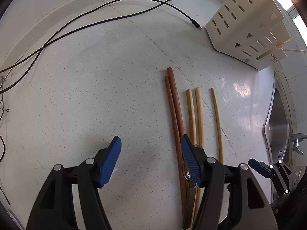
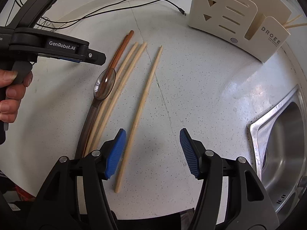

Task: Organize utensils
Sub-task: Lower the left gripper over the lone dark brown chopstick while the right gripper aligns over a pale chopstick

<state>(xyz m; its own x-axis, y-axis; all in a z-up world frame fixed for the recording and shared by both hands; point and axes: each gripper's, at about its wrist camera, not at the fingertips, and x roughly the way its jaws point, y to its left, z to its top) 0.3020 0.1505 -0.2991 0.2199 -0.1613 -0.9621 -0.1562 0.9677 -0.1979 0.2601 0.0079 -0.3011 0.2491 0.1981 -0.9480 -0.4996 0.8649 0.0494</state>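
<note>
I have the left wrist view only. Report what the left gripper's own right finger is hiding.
Observer: A clear plastic spoon. Its bowl lies on top of the brown chopsticks.
Operator: Now give me the right gripper.
Observer: The right gripper is open. The lone bamboo chopstick runs between its fingers, close beside the left one. I cannot tell whether they touch.

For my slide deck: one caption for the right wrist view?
Open right gripper above a lone pale bamboo chopstick on the speckled white counter, cream utensil holder behind.
</note>
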